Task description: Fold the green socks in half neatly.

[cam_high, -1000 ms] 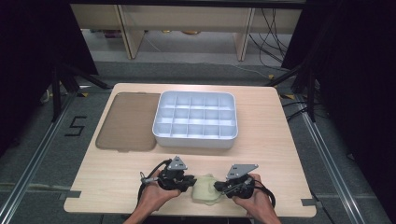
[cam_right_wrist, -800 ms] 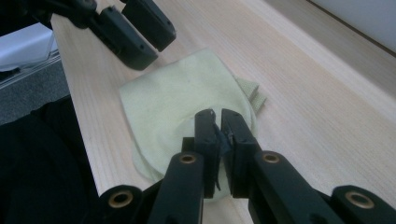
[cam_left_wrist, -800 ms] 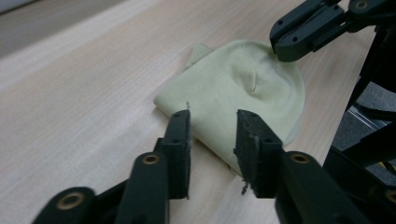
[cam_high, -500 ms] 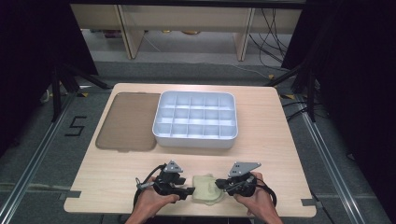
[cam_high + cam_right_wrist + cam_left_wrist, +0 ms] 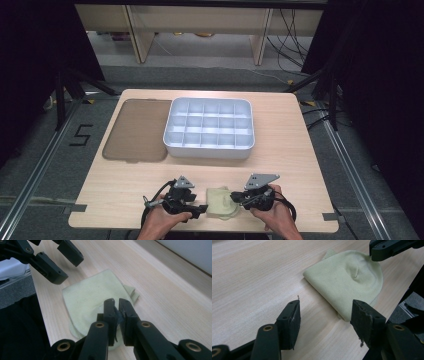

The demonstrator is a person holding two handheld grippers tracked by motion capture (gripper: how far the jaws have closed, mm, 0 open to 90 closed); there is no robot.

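Note:
A pale yellow-green folded cloth (image 5: 220,201) lies flat near the table's front edge, between the two hands. My left gripper (image 5: 202,210) sits just left of it. Its jaws have just been opening and stand wide apart (image 5: 325,312), with bare wood between them and the cloth (image 5: 347,280) just ahead. My right gripper (image 5: 235,198) reaches the cloth from the right. Its jaws (image 5: 116,302) are pressed together over the cloth (image 5: 90,295) and pinch a bit of it, raising a small crease. The left gripper (image 5: 72,271) hangs open across from it.
A white tray (image 5: 210,151) with several empty compartments stands mid-table. A flat brown lid (image 5: 135,130) lies to its left. The table's front edge (image 5: 200,231) runs right behind the cloth, and dark floor lies beyond it.
The left gripper's jaws have opened and let go of the cloth, and the hand has drawn slightly left. The cloth now lies flatter. The right gripper has kept still and shut.

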